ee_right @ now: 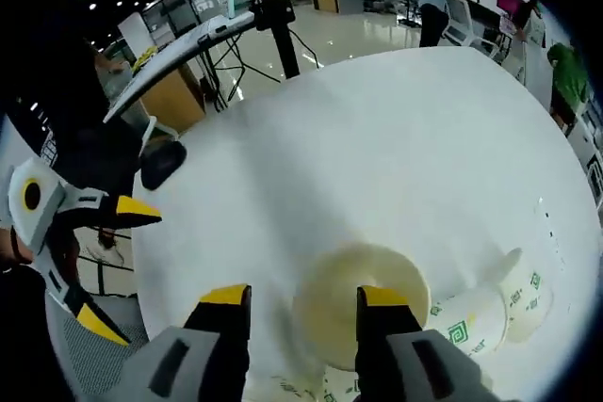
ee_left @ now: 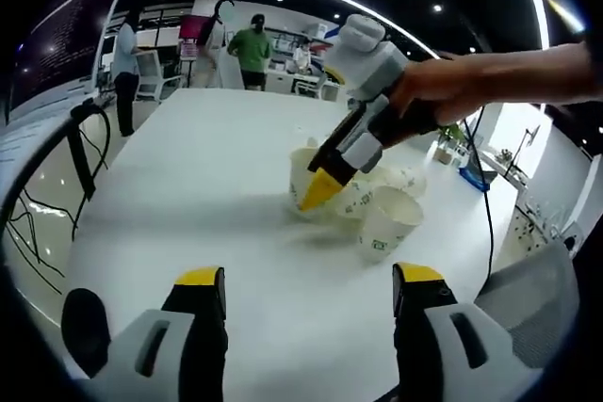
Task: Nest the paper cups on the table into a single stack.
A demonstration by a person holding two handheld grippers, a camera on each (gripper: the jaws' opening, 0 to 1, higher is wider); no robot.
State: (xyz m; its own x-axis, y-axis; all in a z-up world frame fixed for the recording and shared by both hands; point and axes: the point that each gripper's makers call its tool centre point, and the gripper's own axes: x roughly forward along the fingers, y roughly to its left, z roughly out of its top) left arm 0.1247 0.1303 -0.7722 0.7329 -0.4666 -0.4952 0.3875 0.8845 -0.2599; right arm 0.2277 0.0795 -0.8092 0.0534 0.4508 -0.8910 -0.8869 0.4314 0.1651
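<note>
Several white paper cups with green print cluster on the white round table (ee_left: 207, 167). In the left gripper view, one cup (ee_left: 386, 223) lies tilted nearest me and another cup (ee_left: 303, 171) stands upright. A hand holds my right gripper (ee_left: 320, 190) down at that upright cup's rim. In the right gripper view I look into this cup's mouth (ee_right: 363, 322). My right gripper (ee_right: 303, 297) has one jaw inside the cup and one outside, with a gap between them. A second cup (ee_right: 480, 313) lies on its side to the right. My left gripper (ee_left: 309, 278) hovers open, short of the cups.
The left gripper (ee_right: 118, 265) shows at the table's (ee_right: 377, 138) edge, jaws apart. A black stand (ee_right: 273, 7) and a grey chair (ee_left: 537, 298) flank the table. People (ee_left: 251, 44) stand far behind. Wide bare tabletop lies beyond the cups.
</note>
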